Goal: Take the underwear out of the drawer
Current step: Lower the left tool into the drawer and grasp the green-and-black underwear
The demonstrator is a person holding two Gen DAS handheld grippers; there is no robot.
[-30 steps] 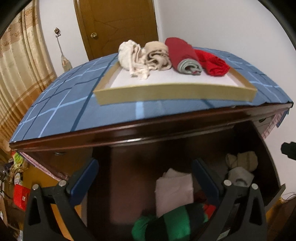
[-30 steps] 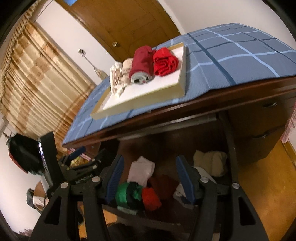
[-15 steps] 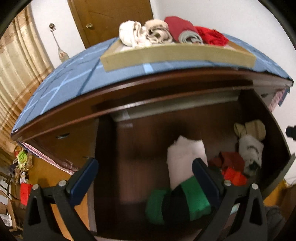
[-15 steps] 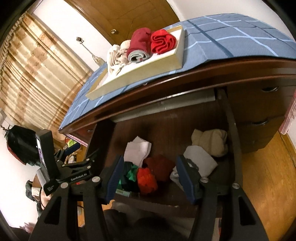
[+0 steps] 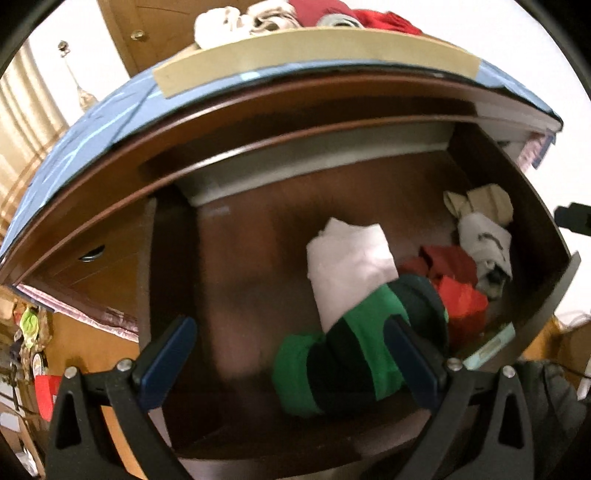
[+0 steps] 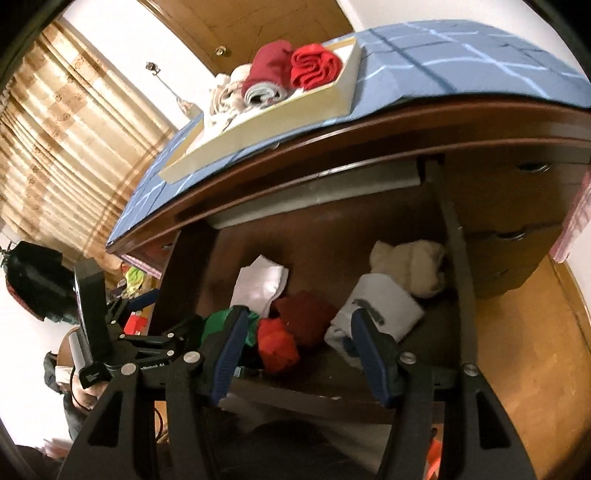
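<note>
The wooden drawer (image 5: pixel 236 266) stands open and holds rolled underwear. A green-and-black striped roll (image 5: pixel 354 350) lies near its front, with a white folded piece (image 5: pixel 351 266), red rolls (image 5: pixel 458 291), a white-grey roll (image 5: pixel 487 243) and a beige one (image 5: pixel 480 203) behind and to the right. My left gripper (image 5: pixel 291 354) is open above the drawer front, its right finger over the striped roll. My right gripper (image 6: pixel 295 343) is open over the red rolls (image 6: pixel 277 343), with the white roll (image 6: pixel 384 310) by its right finger. The left gripper's body (image 6: pixel 122 343) shows in the right wrist view.
A shallow tray (image 6: pixel 273 118) on the blue checked cloth (image 6: pixel 461 66) atop the dresser holds several rolled pieces, red (image 6: pixel 314 66), maroon and cream. Closed drawers (image 6: pixel 517 206) are to the right. Curtains (image 6: pixel 62 147) and a door (image 6: pixel 251 26) stand behind.
Both grippers have moved down and forward from dresser-top level toward the open drawer; the drawer's contents now fill both views. Both stayed open.
</note>
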